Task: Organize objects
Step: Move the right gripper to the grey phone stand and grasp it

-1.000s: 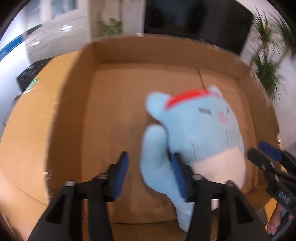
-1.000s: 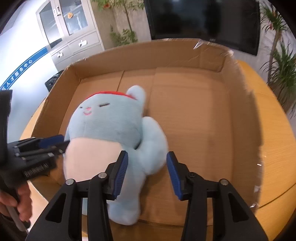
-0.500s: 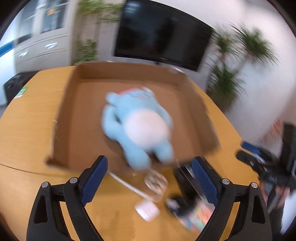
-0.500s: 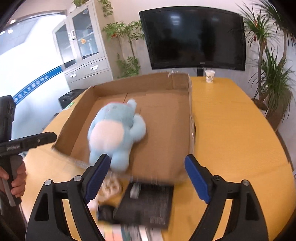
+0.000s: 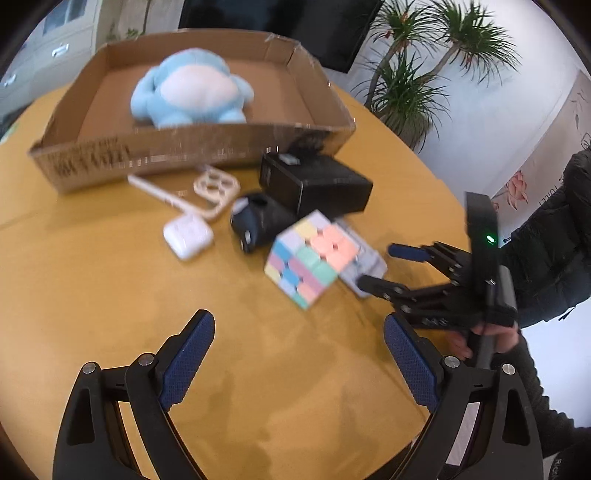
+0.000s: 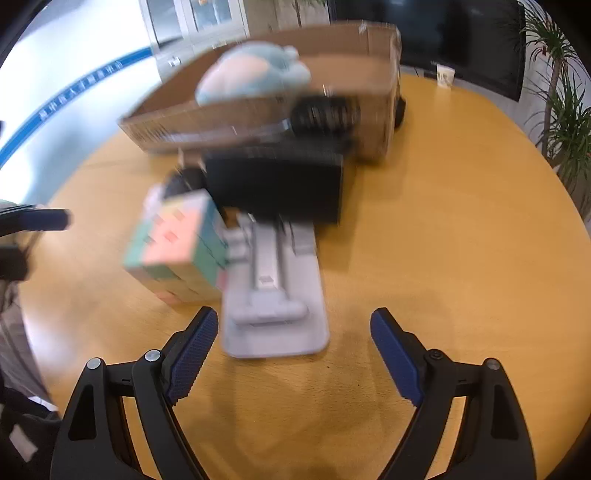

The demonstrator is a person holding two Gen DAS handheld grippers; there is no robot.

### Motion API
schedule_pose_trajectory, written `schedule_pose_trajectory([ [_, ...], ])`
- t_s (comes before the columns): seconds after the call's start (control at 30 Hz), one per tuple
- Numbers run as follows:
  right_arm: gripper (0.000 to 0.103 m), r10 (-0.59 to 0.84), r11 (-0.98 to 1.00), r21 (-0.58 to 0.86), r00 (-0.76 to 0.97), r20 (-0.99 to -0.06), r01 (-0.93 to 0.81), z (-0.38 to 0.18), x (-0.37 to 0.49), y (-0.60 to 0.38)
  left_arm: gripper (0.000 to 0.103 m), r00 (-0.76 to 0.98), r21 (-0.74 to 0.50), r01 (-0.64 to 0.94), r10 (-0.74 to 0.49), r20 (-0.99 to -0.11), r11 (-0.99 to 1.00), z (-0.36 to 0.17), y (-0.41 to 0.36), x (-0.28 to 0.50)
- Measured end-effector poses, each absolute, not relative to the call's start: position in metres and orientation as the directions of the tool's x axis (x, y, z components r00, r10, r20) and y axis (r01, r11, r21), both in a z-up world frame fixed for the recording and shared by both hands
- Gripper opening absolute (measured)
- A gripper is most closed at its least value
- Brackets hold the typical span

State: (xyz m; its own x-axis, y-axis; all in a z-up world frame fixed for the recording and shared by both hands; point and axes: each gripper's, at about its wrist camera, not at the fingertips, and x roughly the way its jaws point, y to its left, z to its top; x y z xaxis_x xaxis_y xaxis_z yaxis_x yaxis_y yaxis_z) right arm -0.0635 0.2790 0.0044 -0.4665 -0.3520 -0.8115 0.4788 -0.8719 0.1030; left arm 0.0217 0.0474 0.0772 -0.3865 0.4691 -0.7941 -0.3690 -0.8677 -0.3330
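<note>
A blue plush toy (image 5: 192, 92) lies in the open cardboard box (image 5: 184, 153) at the far side of the table; it also shows in the right wrist view (image 6: 255, 75). In front of the box lie a black box (image 5: 314, 182), a black mouse-like object (image 5: 258, 225), a pastel puzzle cube (image 5: 306, 264), a white earbud case (image 5: 188, 236), a cream perforated piece (image 5: 210, 192) and a grey stand (image 6: 275, 291). My left gripper (image 5: 299, 358) is open and empty above the bare table. My right gripper (image 6: 291, 354) is open and empty just before the grey stand; it also shows in the left wrist view (image 5: 391, 266).
The round wooden table (image 6: 461, 221) has bare surface to the right of the objects. A dark screen (image 6: 461, 40), potted plants (image 5: 413, 66) and a cabinet (image 6: 192, 22) stand behind the table. A small paper cup (image 6: 445, 75) sits at the far edge.
Both grippers let go of the plush toy, opened wide and pulled back out of the box toward the table's near side. The toy stays in the box.
</note>
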Motion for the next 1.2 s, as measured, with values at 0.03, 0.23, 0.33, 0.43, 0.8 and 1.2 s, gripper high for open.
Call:
schedule_pose_trajectory([
  [0.03, 0.085, -0.364, -0.870, 0.104, -0.486, -0.794, 0.482, 0.004, -0.063, 0.279, 0.094, -0.379, -0.338, -0.365, 0.470, -0.797, -0.867, 0.074, 0.047, 0.020],
  [0.23, 0.063, -0.407, -0.837, 0.090, -0.503, -0.763, 0.540, 0.002, -0.060, 0.266, 0.094, -0.349, -0.355, -0.347, 0.470, -0.811, -0.868, 0.063, 0.048, 0.022],
  [0.33, 0.063, -0.401, -0.833, 0.081, -0.496, -0.771, 0.547, 0.006, -0.051, 0.266, 0.094, -0.330, -0.343, -0.367, 0.465, -0.821, -0.865, 0.058, 0.051, 0.024],
  [0.43, 0.063, -0.410, -0.824, 0.093, -0.475, -0.778, 0.559, 0.007, -0.038, 0.277, 0.094, -0.309, -0.337, -0.394, 0.469, -0.827, -0.855, 0.054, 0.057, 0.031],
  [0.8, 0.067, -0.483, -0.733, 0.109, -0.401, -0.778, 0.671, 0.004, 0.034, 0.285, 0.091, -0.228, -0.351, -0.458, 0.490, -0.842, -0.817, 0.031, 0.065, 0.049],
  [1.2, 0.065, -0.482, -0.875, 0.336, -0.559, -0.675, 0.349, 0.000, 0.041, 0.303, 0.091, -0.265, -0.349, -0.387, 0.466, -0.844, -0.853, 0.017, 0.068, 0.023],
])
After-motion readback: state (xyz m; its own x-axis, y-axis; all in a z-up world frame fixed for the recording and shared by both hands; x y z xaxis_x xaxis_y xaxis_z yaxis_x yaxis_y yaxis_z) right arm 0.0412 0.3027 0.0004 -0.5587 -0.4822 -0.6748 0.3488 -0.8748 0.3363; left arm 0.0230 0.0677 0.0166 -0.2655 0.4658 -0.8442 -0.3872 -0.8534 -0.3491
